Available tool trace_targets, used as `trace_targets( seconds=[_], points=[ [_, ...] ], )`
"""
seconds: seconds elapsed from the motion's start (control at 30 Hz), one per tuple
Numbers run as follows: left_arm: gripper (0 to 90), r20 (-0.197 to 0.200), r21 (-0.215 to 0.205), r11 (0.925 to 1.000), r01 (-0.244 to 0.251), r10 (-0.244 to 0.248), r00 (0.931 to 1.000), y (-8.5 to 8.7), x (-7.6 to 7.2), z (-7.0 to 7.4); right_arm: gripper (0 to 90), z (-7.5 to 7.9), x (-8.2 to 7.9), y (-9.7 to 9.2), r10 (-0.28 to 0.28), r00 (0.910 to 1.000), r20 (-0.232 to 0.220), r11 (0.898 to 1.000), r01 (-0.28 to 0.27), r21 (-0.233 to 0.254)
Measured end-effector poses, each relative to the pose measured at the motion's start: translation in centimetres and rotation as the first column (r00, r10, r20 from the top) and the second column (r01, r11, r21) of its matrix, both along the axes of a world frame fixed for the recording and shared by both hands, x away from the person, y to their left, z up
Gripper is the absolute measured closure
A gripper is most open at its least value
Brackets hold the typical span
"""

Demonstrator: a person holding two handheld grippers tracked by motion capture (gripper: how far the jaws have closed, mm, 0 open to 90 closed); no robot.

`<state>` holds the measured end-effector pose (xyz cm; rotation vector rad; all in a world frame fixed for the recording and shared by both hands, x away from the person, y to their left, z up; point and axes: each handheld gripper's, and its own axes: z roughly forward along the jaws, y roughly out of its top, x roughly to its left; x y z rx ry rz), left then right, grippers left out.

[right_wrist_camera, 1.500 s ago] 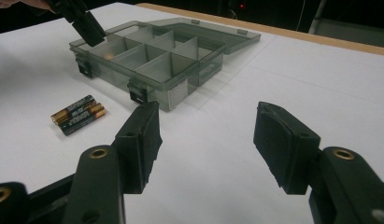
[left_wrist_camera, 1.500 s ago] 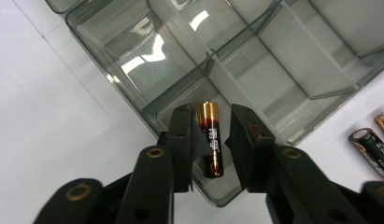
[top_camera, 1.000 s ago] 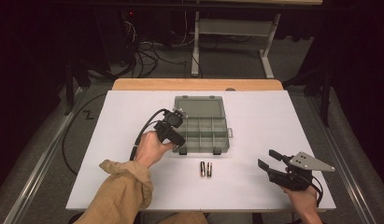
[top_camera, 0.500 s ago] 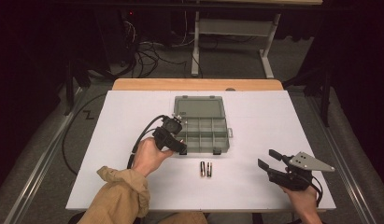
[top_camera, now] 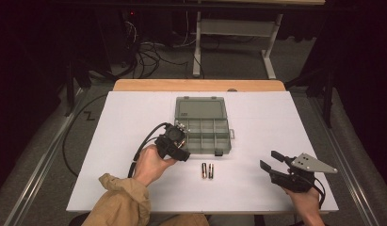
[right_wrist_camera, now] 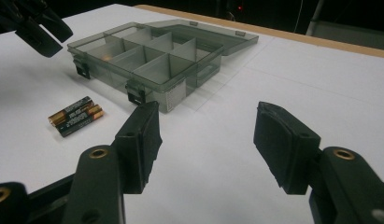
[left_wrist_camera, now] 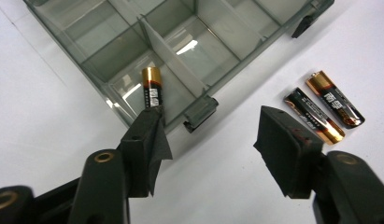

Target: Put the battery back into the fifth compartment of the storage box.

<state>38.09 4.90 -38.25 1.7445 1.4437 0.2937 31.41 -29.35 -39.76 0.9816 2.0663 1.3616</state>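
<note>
While the grey box (top_camera: pixel 204 131) sits open in the middle of the white desk (top_camera: pixel 125 117), one battery (left_wrist_camera: pixel 152 88) lies inside it. The box has small rooms split by thin walls. The battery is in the near left corner room, seen from the high view, and the other rooms I can see look bare. The lid (top_camera: pixel 199 107) lies flat on the far side of the box.

Two more batteries (top_camera: pixel 207 170) lie on the desk just near the box, a little to the right of the left claw. They lie side by side and touch each other. Their long sides run from near to far. In the left gripper view their gold ends point opposite ways. The battery in the box lies flat with its gold end toward the inside of the box.

The left claw (top_camera: pixel 181 143) hangs over the near left corner of the box. Its jaws have just been opening, and now they are wide with nothing between them. The battery in the box shows just past one fingertip (left_wrist_camera: pixel 147 135). A black cable (top_camera: pixel 141 150) loops from this claw back past the hand.

The right claw (top_camera: pixel 271 160) rests low at the near right of the desk, well apart from the box. It is wide too and holds nothing. Nothing blocks the way to the two batteries.
</note>
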Motion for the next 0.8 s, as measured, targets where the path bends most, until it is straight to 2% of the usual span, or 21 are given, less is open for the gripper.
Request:
trace_targets(
  seconds=[0.7, 0.8],
  points=[
    [40.6, -0.032, 0.005, 0.9994, 0.033, -0.033, 0.9989, -2.0, -0.7, -1.4, 42.5, 0.0, 0.0, 0.0, -0.001, 1.0, 0.005, 1.0, 0.001, 0.001],
    [40.7, -0.037, -0.009, 0.9996, 0.028, -0.028, 0.9989, -2.3, -0.6, -1.4, 42.6, 0.0, 0.0, 0.0, -0.001, 1.0, 0.004, 1.0, 0.001, 0.001]
  ],
)
